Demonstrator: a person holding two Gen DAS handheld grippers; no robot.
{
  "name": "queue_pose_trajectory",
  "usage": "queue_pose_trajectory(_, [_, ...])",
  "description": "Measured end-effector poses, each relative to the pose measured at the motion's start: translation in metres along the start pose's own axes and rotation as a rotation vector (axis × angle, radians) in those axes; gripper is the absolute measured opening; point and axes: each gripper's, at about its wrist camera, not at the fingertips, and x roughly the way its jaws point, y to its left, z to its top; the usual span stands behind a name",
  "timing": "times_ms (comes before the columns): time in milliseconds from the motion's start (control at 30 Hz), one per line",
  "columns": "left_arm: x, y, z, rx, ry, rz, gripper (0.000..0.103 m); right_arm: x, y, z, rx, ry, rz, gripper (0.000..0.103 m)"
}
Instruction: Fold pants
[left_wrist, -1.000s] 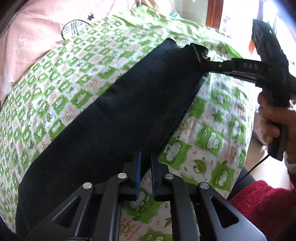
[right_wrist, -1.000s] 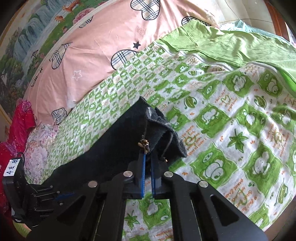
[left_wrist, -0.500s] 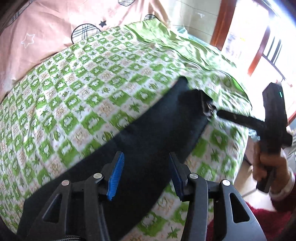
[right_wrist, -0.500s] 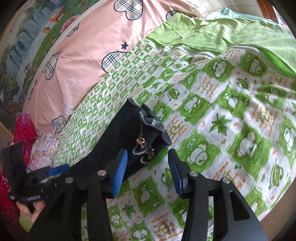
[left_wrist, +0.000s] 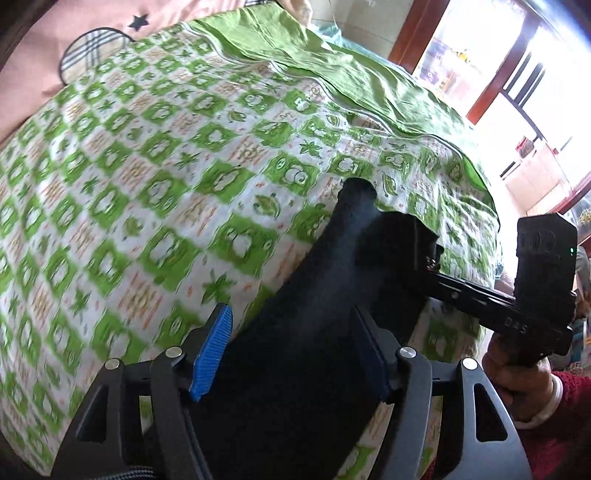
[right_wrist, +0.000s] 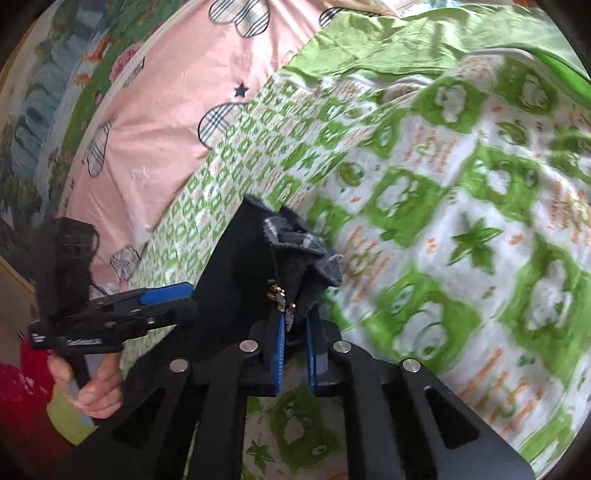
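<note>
Green-checked bedspread (left_wrist: 155, 192) carries the dark pants (left_wrist: 303, 350); right gripper (right_wrist: 294, 345) pinches their zipper end, left gripper (left_wrist: 291, 350) opening astride the legs should clamp squarely.

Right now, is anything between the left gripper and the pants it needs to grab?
Nothing visible. The left gripper hangs with its jaws opening astride the black pants, only cloth between the pads. The right gripper is shut on the zipper end, off to the side on the green patterned bedspread.
</note>
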Motion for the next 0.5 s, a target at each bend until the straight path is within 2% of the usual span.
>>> queue_pose_trajectory(67, [0.011,-0.004,0.01,0.016,0.012,-0.007,0.066,0.0,-0.003,-0.001,-0.008,0.006,0.016,0.01])
queue_pose_trajectory(133, [0.027,-0.01,0.023,0.037,0.026,-0.011,0.061,-0.001,0.002,-0.003,-0.045,-0.001,0.002,0.01])
queue_pose_trajectory(200, [0.041,-0.017,0.03,0.059,0.055,-0.024,0.046,-0.002,0.001,-0.003,-0.045,-0.002,0.007,0.01])
queue_pose_trajectory(233, [0.049,-0.022,0.034,0.071,0.069,-0.042,0.043,-0.001,-0.001,-0.004,-0.039,0.002,0.011,0.01])
queue_pose_trajectory(267, [0.052,-0.025,0.037,0.078,0.062,-0.05,0.039,-0.002,-0.002,-0.004,-0.036,0.003,0.016,0.01])
queue_pose_trajectory(300, [0.054,-0.029,0.04,0.087,0.055,-0.061,0.03,-0.003,-0.003,-0.004,-0.038,0.002,0.019,0.01])
queue_pose_trajectory(367, [0.053,-0.033,0.044,0.087,0.048,-0.084,0.018,-0.003,-0.001,-0.004,-0.045,0.003,0.017,0.01])
queue_pose_trajectory(500, [0.037,-0.03,0.039,0.056,-0.01,-0.102,0.011,-0.007,0.006,-0.003,-0.058,0.011,0.051,0.01])
